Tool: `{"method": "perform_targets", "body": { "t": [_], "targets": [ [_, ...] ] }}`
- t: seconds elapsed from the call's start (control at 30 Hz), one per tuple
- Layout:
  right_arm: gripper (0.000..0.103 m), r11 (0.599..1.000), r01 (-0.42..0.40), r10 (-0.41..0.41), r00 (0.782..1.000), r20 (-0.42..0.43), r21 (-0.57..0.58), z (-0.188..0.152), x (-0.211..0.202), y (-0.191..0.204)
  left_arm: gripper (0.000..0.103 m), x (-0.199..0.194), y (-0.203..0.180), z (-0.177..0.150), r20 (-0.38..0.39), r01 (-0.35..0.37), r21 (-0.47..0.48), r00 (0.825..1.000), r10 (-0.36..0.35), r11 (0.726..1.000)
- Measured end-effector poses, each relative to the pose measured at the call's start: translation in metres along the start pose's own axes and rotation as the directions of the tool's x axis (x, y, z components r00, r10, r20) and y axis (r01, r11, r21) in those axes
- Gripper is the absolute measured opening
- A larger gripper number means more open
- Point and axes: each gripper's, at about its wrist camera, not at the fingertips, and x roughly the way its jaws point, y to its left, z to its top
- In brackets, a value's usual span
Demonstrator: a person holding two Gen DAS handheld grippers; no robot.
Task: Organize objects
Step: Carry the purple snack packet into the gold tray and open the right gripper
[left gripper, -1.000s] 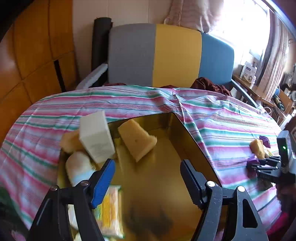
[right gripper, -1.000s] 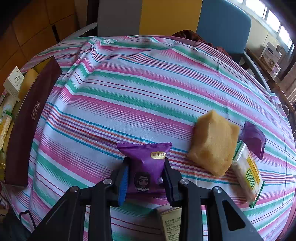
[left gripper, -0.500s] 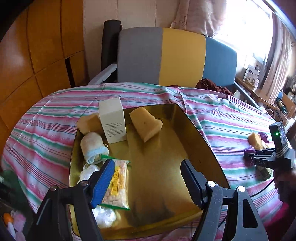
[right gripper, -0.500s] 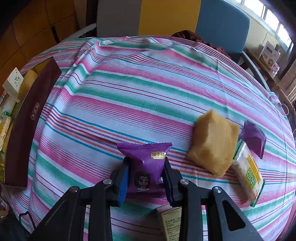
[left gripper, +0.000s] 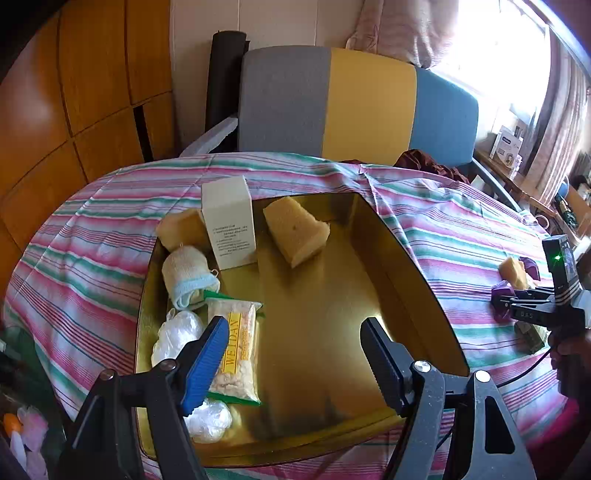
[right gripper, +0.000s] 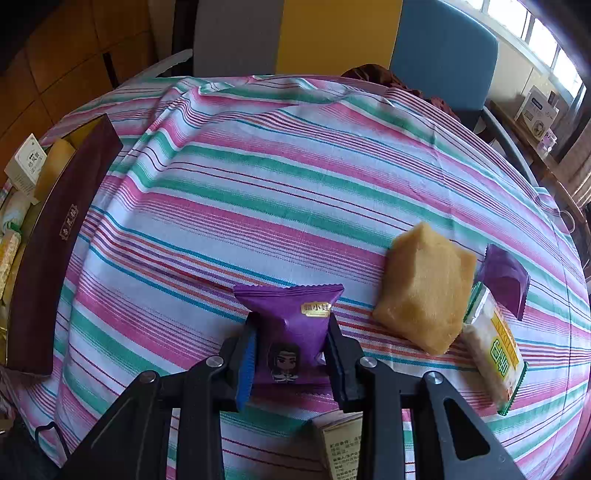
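1. Two views show the scene; the left wrist view comes first. The left tongs [left gripper: 293, 345] hang with their fingers apart and nothing between them, above the near part of a gold-lined tray [left gripper: 391, 258] that rests on the striped cloth [left gripper: 92, 258] of the desk.
2. Inside the tray, a white carton [left gripper: 229, 225] stands upright at the far left, with a yellow sponge wedge [left gripper: 295, 230] just right of it and another sponge piece [left gripper: 181, 229] just left of it.
3. Nearer along the tray's left wall lie a rolled towel [left gripper: 188, 277], a clear snack pack [left gripper: 238, 347] with yellow lettering, and two crumpled white wrappers [left gripper: 177, 334], one on either side of that pack.
4. Well to the right of the tray, the right tongs [left gripper: 502, 301] reach in from the frame's edge, held by a hand [left gripper: 570, 362], closed on a purple packet.
5. From the right wrist view, the right tongs [right gripper: 290, 349] are clamped on the purple snack packet [right gripper: 291, 317], which rests on the cloth, well apart from the tray [right gripper: 59, 240] at the left edge.
6. Right of the packet lie a yellow sponge [right gripper: 424, 288], then a second purple packet [right gripper: 506, 277] and a green-edged snack pack [right gripper: 493, 343] touching the sponge's right side.
7. Just below the tongs, a small beige box [right gripper: 341, 443] shows its printed end.
8. Beyond the desk stands a chair [right gripper: 332, 35] in grey, yellow and blue.
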Motion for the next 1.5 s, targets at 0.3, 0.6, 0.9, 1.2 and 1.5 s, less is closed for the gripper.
{"method": "perform_targets", "body": {
  "t": [0.3, 0.6, 0.9, 1.2, 1.5],
  "targets": [
    [0.032, 0.996, -0.054, 0.05, 0.997, 0.059, 0.074, 0.016, -0.035, 0.008, 0.074, -0.013, 0.025, -0.01, 0.018, -0.018, -0.035, 1.0, 0.019, 0.999],
    [0.032, 0.965, -0.251, 0.26, 0.954, 0.151, -0.076, 0.044, -0.094, 0.119, 0.074, -0.022, 0.074, -0.025, 0.022, -0.081, -0.146, 0.996, 0.085, 0.986],
    [0.032, 0.912, -0.347, 0.367, 0.928, 0.06, -0.217, 0.067, -0.076, 0.234, 0.077, -0.031, 0.086, -0.03, 0.043, -0.117, -0.159, 0.991, 0.125, 0.98],
    [0.031, 0.927, -0.303, 0.296, 0.953, -0.066, -0.222, 0.085, -0.018, 0.277, 0.078, -0.024, 0.098, -0.036, 0.016, -0.102, -0.191, 0.994, 0.107, 0.976],
    [0.032, 0.935, -0.269, 0.25, 0.962, -0.107, -0.231, 0.095, 0.006, 0.294, 0.078, -0.017, 0.111, -0.041, -0.004, -0.098, -0.225, 0.995, 0.1, 0.969]
  ]
}}
